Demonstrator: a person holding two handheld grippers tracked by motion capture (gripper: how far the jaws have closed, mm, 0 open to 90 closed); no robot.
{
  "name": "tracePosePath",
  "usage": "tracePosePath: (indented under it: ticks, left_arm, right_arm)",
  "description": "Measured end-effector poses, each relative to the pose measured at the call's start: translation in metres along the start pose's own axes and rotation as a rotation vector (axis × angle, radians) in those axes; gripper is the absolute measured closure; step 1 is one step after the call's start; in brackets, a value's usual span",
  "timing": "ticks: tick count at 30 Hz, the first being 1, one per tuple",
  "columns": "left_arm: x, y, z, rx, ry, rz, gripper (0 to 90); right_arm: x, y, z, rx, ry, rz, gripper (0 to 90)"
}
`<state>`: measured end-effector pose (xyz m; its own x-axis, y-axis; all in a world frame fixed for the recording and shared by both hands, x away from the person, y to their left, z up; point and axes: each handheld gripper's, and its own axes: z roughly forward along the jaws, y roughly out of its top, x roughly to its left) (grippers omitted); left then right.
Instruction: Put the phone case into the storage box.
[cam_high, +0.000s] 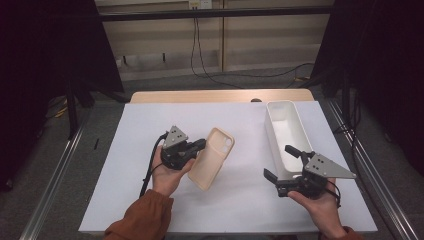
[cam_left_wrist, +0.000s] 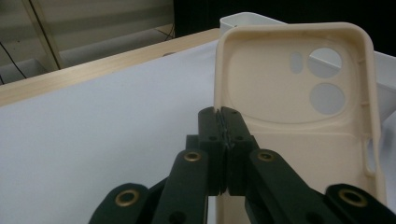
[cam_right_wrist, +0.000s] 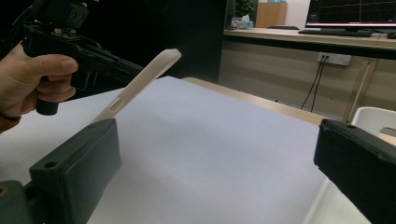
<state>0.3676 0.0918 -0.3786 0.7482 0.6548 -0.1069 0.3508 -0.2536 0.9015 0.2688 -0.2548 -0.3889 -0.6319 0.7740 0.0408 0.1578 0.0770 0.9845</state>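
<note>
The left gripper (cam_high: 199, 145) was clamped on the long edge of a cream phone case (cam_high: 212, 157), its jaws pressed together over the thin wall of the case, as the left gripper view confirmed (cam_left_wrist: 225, 122). The phone case (cam_left_wrist: 299, 107) stood tilted off the white table cover (cam_high: 150, 150), its open inner side and camera cut-outs turned toward that gripper. Well apart to the right, the right gripper (cam_high: 280, 161) was held with its jaws spread wide and nothing between them, just beside the near end of a white rectangular bin (cam_high: 282, 132). From the right gripper view, the case (cam_right_wrist: 140, 84) rose slantwise above the cover.
</note>
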Motion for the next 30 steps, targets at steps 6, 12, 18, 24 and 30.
tracePosePath:
  ticks: [6, 12, 18, 24, 30]
  left_arm:
    - [-0.005, 0.003, 0.006, -0.007, -0.006, 0.001, 88.7]
    - [-0.008, 0.004, 0.01, -0.011, -0.009, -0.001, 88.6]
    - [-0.009, 0.009, 0.017, 0.0, -0.017, 0.005, 88.6]
    - [-0.012, 0.013, 0.024, -0.008, -0.026, 0.004, 88.6]
    - [-0.019, 0.014, 0.031, -0.014, -0.03, 0.017, 88.6]
  right_arm:
    - [0.0, 0.003, 0.012, 0.004, 0.015, 0.002, 1.3]
    - [0.0, 0.01, 0.023, 0.01, 0.033, -0.004, 2.2]
    - [0.003, 0.019, 0.039, 0.012, 0.054, -0.022, 3.8]
    - [0.003, 0.025, 0.054, 0.015, 0.071, -0.016, 5.6]
    - [0.002, 0.029, 0.067, 0.028, 0.072, -0.001, 7.1]
